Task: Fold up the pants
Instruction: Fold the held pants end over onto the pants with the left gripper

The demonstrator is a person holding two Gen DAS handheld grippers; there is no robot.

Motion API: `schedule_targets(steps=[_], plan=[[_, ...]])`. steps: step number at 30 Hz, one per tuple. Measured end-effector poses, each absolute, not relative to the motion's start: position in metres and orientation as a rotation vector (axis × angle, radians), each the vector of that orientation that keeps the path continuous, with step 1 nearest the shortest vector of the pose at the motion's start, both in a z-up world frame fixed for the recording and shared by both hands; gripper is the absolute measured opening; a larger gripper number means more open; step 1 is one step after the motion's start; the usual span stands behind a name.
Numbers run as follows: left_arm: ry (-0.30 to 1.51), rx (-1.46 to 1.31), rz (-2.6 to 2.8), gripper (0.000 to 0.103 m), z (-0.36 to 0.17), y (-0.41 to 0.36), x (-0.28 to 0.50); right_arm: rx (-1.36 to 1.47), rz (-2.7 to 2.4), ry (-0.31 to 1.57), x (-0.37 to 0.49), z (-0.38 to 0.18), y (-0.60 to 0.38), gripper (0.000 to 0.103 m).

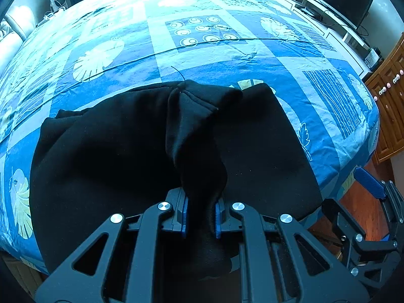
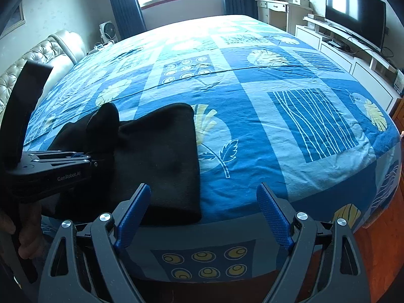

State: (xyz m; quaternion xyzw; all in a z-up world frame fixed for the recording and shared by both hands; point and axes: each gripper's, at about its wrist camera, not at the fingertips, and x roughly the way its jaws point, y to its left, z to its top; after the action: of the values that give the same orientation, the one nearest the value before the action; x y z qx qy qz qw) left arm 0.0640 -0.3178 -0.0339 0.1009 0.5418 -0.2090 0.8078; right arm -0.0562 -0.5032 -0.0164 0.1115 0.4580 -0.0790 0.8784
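The black pants (image 1: 113, 151) lie folded in a thick stack at the near edge of the bed. My left gripper (image 1: 201, 214) is shut on a bunched fold of the pants and holds it raised above the stack. In the right wrist view the pants (image 2: 161, 161) lie at the left, with the left gripper (image 2: 83, 160) clamped on the raised fold. My right gripper (image 2: 204, 214) is open and empty, just off the bed's near edge, to the right of the stack. It shows at the right edge of the left wrist view (image 1: 353, 202).
The bed (image 2: 252, 101) has a blue patterned sheet. A padded headboard (image 2: 38, 58) is at the left. A TV (image 2: 353, 12) on a white cabinet stands at the right. A wooden cabinet (image 1: 388, 101) stands past the bed's right corner. A fan (image 2: 107, 31) sits by the window.
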Motion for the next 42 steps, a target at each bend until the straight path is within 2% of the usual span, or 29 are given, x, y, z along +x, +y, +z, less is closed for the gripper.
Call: schedule_targets(steps=[5, 7, 9, 13, 16, 17, 18, 20, 23, 24, 28, 33, 42], plan=[[1.159, 0.226, -0.432, 0.016, -0.035, -0.321, 0.064, 0.232, -0.167, 0.963, -0.055, -0.017, -0.505, 0.085], [1.158, 0.232, -0.431, 0.019, -0.034, -0.323, 0.063, 0.234, -0.165, 0.970, -0.055, -0.019, -0.506, 0.085], [1.156, 0.228, -0.437, 0.027, -0.032, -0.326, 0.061, 0.234, -0.168, 0.974, -0.055, -0.019, -0.507, 0.085], [1.144, 0.186, -0.498, 0.030, -0.020, -0.332, 0.054, 0.250, -0.179, 0.973, -0.056, -0.018, -0.515, 0.085], [1.129, 0.134, -0.551, 0.037, -0.006, -0.334, 0.048, 0.287, -0.193, 0.959, -0.058, -0.014, -0.526, 0.085], [1.105, 0.106, -0.569, 0.046, 0.005, -0.330, 0.045, 0.311, -0.194, 0.948, -0.060, -0.011, -0.531, 0.085], [1.085, 0.089, -0.575, 0.059, 0.013, -0.325, 0.043, 0.337, -0.185, 0.937, -0.060, -0.009, -0.535, 0.085], [0.997, 0.031, -0.578, 0.073, 0.037, -0.303, 0.038, 0.454, -0.127, 0.904, -0.063, -0.005, -0.547, 0.085], [0.901, 0.014, -0.534, 0.088, 0.059, -0.268, 0.037, 0.632, -0.004, 0.880, -0.058, -0.005, -0.553, 0.085], [0.883, 0.020, -0.507, 0.090, 0.062, -0.257, 0.037, 0.696, 0.056, 0.886, -0.051, -0.008, -0.552, 0.085], [0.865, 0.031, -0.371, 0.090, 0.058, -0.197, 0.041, 0.824, 0.223, 0.948, -0.018, -0.022, -0.526, 0.085], [0.927, -0.084, -0.266, 0.090, 0.035, -0.125, 0.043, 0.763, 0.245, 1.089, 0.022, -0.048, -0.479, 0.085], [1.011, -0.270, -0.164, 0.090, -0.011, -0.042, 0.034, 0.760, 0.338, 1.167, 0.045, -0.056, -0.434, 0.086]])
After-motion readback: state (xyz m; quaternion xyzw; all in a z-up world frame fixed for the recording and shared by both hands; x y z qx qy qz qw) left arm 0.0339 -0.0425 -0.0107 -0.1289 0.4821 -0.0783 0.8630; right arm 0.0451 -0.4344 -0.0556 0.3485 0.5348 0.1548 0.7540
